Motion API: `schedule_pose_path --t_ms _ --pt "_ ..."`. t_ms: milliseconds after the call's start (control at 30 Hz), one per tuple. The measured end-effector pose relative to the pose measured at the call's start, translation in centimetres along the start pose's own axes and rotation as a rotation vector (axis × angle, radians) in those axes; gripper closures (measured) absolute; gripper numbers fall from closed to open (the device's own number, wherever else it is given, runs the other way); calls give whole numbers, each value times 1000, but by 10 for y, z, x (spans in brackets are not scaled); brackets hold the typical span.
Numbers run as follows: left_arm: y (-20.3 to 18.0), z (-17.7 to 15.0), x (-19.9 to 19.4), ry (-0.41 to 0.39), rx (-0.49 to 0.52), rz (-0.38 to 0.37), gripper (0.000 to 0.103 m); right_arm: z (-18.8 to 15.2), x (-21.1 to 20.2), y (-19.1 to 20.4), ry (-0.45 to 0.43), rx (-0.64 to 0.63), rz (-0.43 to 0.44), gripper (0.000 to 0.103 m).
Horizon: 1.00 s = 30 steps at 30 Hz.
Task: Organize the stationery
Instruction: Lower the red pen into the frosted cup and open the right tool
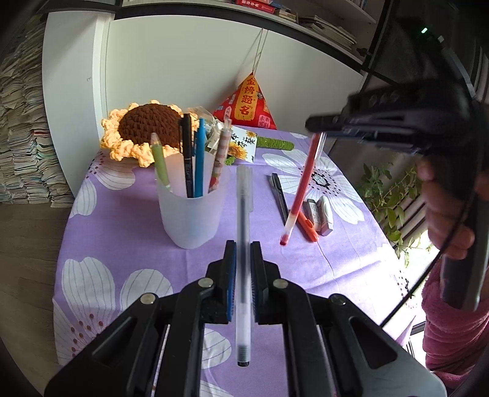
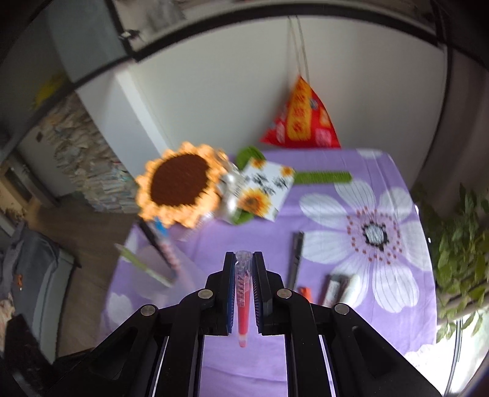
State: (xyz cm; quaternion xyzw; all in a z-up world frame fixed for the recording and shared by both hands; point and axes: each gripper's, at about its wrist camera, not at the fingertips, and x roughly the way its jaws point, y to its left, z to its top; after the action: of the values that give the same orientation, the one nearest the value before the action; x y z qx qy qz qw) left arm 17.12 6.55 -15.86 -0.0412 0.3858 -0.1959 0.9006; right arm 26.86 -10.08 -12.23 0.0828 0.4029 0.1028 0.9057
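The left gripper (image 1: 243, 247) clamps a clear pen (image 1: 243, 244) above the near edge of the purple tablecloth (image 1: 122, 238), just beside the frosted cup (image 1: 191, 210). The right gripper (image 2: 243, 259) clenches a red pen (image 2: 243, 317), lifted above the cloth's right side, over the orange pen (image 1: 307, 227) and erasers (image 1: 321, 213) there.

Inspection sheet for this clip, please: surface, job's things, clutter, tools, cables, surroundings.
Surface: table under a purple floral cloth.
Job's things: frosted cup holding four pens; clear pen in the left tool; red pen in the right tool; black pen, orange pen and erasers lying on the cloth.
Clutter: crochet sunflower, sunflower card, red pouch.
Tools: both shut on pens, above the table.
Cables: black cable by the right hand.
Surroundings: plant, paper stacks, bookshelf.
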Motion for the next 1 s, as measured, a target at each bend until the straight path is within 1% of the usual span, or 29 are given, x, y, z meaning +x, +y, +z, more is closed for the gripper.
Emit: schedule_pose_path --t_ms 133,267,367,467,567,633,800,1000 --pt "6 -1 -10 -18 -10 20 96 17 -30 27 -87 -51 56 92" --pt "13 -2 -21 -38 -25 46 96 33 -49 49 -161 -80 98 92" --pt "18 -2 -27 -47 -38 68 96 42 -48 65 -207 -107 111 92" --pt "23 -4 -35 -55 -48 90 96 45 -33 81 -222 -145 110 92" --pt "28 -6 -40 -62 -56 105 96 43 -15 94 -216 -184 98 92" --pt "33 -7 -43 -67 -66 116 96 41 -1 97 -196 -195 90 92" --pt "41 -7 -41 -65 -81 122 96 32 27 91 -125 -187 62 92" --pt "39 -6 -38 -61 -71 104 96 19 42 81 -75 -180 43 92"
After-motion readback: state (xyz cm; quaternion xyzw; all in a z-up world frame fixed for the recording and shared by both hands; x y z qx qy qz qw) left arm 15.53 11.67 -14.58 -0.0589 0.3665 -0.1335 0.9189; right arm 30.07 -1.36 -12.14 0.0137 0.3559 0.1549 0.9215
